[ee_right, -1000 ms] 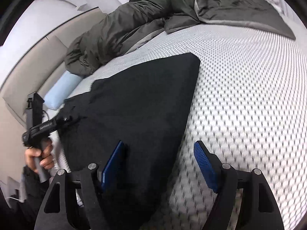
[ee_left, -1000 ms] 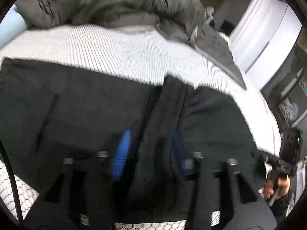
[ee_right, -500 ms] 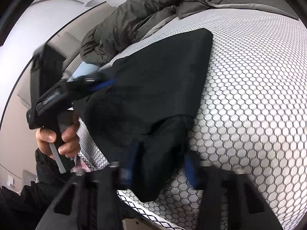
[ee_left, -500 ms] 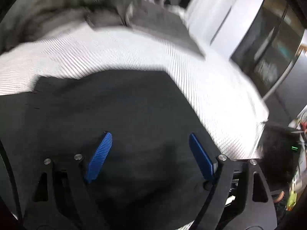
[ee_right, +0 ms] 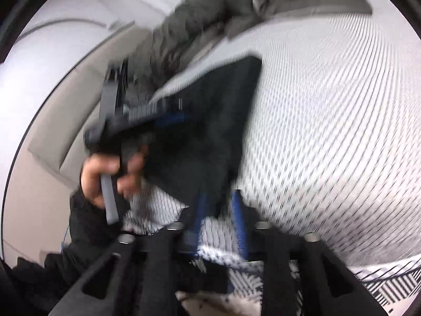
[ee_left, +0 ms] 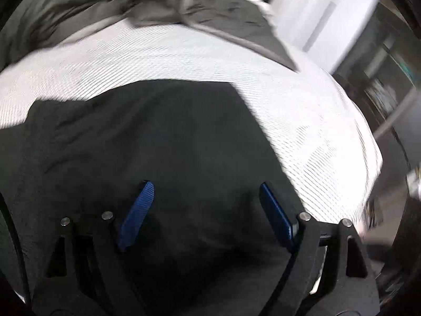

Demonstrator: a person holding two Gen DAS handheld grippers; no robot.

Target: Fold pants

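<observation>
Lying dark on the white mesh bedcover (ee_left: 302,110), the black pants (ee_left: 163,142) fill the near part of the bed, with a grey jacket (ee_left: 210,13) bunched at the far side. Over them the left gripper (ee_left: 206,212) hangs with its blue pads spread wide, holding nothing. At the near edge the right gripper (ee_right: 218,218) is clenched on a corner of the pants, and the person's left hand (ee_right: 105,173) shows to its left, blurred.
</observation>
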